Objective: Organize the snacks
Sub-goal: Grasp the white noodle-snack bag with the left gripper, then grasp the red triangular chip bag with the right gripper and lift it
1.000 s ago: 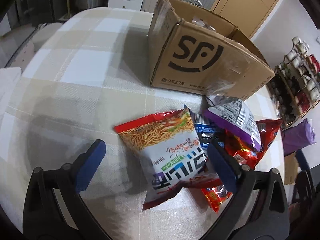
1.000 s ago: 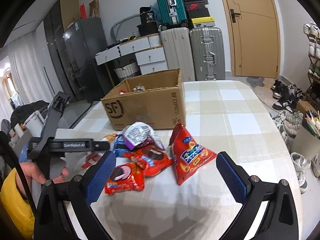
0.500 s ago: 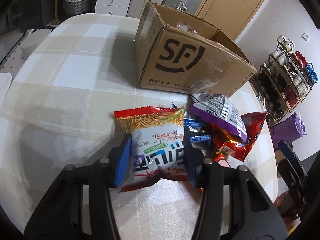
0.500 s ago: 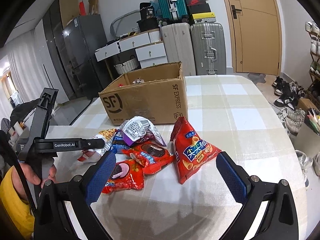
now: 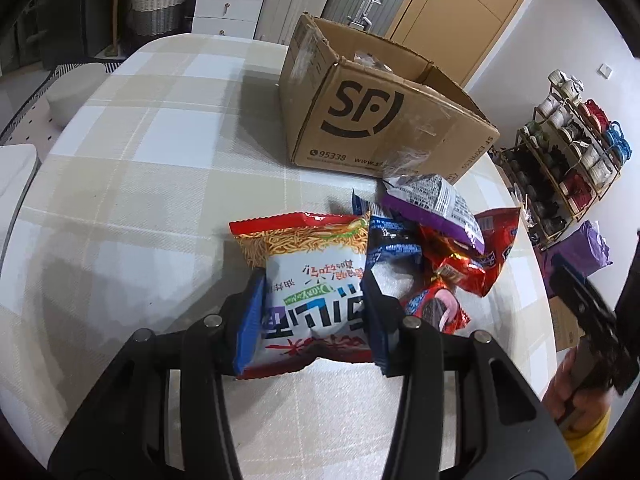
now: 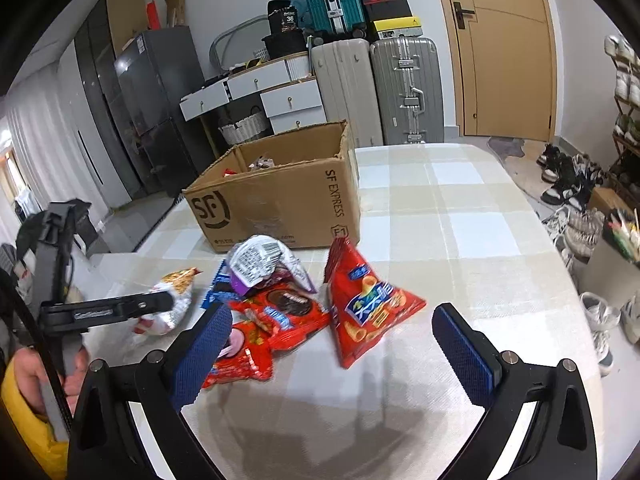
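Observation:
My left gripper (image 5: 314, 312) is shut on a white and red noodle snack bag (image 5: 312, 264), pinching its lower half just above the table. To its right lies a heap of snacks: a purple and white bag (image 5: 436, 204), a blue packet (image 5: 390, 240) and red cookie packs (image 5: 452, 264). An open SF cardboard box (image 5: 380, 120) stands behind them. My right gripper (image 6: 332, 344) is open and empty above the table, near a red cone-snack bag (image 6: 364, 308) and red cookie packs (image 6: 280, 316). The box also shows in the right wrist view (image 6: 280, 196).
The checked tablecloth (image 5: 140, 160) covers a rounded table. A shoe rack (image 5: 568, 152) stands off the table's right side. Suitcases (image 6: 404, 88), drawers (image 6: 280, 96) and a door (image 6: 508, 48) line the far wall.
My left gripper closed on the noodle bag and has lifted its near end slightly. My right gripper moved a little closer to the snack heap and stayed open.

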Tool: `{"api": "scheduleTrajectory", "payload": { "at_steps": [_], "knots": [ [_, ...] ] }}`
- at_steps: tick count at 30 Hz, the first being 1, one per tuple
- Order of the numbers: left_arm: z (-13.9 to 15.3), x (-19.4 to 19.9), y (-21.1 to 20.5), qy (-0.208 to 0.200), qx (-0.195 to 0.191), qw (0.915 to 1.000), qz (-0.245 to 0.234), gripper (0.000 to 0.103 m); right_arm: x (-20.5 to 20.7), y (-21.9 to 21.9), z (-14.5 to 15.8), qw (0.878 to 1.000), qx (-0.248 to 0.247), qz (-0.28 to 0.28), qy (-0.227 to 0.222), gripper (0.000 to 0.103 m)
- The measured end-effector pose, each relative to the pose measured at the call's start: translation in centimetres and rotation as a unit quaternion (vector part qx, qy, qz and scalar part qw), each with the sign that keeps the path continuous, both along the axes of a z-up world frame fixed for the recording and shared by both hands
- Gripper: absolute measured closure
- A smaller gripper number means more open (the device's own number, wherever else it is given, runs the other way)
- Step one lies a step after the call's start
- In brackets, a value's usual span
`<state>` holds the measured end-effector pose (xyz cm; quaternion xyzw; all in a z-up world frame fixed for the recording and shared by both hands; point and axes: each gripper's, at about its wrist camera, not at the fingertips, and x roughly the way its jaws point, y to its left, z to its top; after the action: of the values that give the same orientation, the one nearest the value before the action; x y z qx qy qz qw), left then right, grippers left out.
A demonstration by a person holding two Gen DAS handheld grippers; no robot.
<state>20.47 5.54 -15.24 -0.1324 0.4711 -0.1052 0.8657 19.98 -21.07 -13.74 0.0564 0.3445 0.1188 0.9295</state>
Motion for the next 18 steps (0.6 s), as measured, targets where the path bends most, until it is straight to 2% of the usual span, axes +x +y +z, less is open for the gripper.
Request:
{"api": "scheduleTrajectory", "payload": {
  "at_steps": [7,9,11,15,18],
  "knots": [
    [0.0,-0.6,0.6,0.001,0.000,1.0000,0.000,0.061,3.7,0.3,-1.5,0.998,-0.038,0.039,0.020,0.004],
    [-0.1,-0.8,0.8,0.002,0.001,1.0000,0.001,0.061,4.9,0.3,-2.5,0.997,-0.040,0.049,0.040,0.014],
    [-0.2,-1.0,1.0,0.005,0.003,1.0000,0.001,0.061,6.1,0.3,-3.6,0.995,-0.047,0.057,0.059,0.029],
    [-0.3,-1.1,0.8,0.008,0.008,0.9999,0.001,0.061,7.3,-0.2,-5.2,0.995,-0.041,0.054,0.080,0.045],
    [-0.1,-1.2,0.8,0.008,0.012,0.9999,0.004,0.061,7.2,-0.6,-5.4,0.995,-0.031,0.049,0.081,0.051]
  ]
}}
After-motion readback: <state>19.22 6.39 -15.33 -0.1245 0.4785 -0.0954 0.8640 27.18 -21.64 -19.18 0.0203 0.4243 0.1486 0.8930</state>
